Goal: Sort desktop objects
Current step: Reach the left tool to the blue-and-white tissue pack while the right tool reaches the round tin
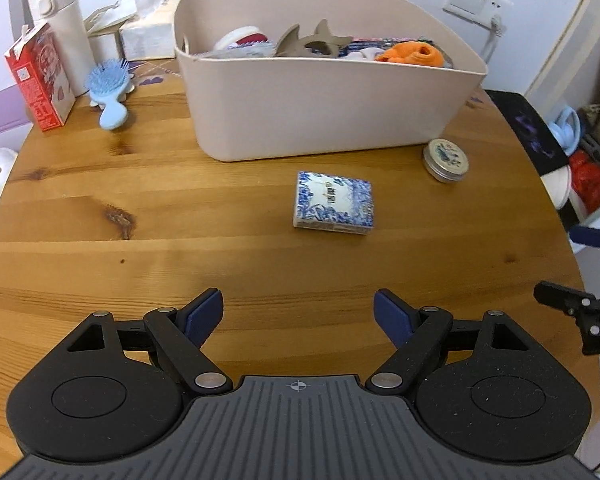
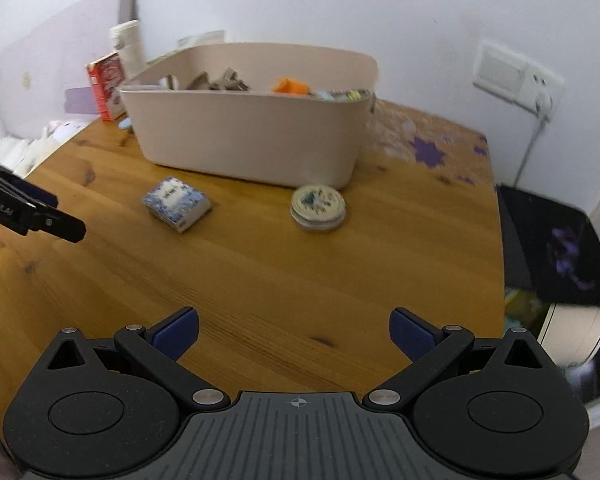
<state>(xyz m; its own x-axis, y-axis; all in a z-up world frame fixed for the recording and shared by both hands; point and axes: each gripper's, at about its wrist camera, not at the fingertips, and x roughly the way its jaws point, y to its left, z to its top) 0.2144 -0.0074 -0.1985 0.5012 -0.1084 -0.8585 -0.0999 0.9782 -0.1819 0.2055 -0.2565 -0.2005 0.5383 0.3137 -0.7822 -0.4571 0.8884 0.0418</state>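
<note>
A blue-and-white patterned small box (image 1: pixel 333 203) (image 2: pixel 177 203) lies flat on the wooden table (image 1: pixel 140 216) (image 2: pixel 340 272), in front of a beige bin (image 1: pixel 324 116) (image 2: pixel 244 140) holding several items. A round tin (image 1: pixel 445 160) (image 2: pixel 318 207) sits by the bin's front right corner. My left gripper (image 1: pixel 298 312) is open, empty, hovering short of the box. My right gripper (image 2: pixel 294 330) is open and empty too, well back from the tin. The left gripper's finger (image 2: pixel 40 216) shows at the right wrist view's left edge.
At the table's far left stand a red carton (image 1: pixel 38 80), a white bottle (image 1: pixel 62 28), a blue hairbrush (image 1: pixel 108 92) and tissue packs (image 1: pixel 148 36). A black surface (image 2: pixel 556 248) and shelves of clutter lie past the right edge. A wall socket (image 2: pixel 516 76) has a cord.
</note>
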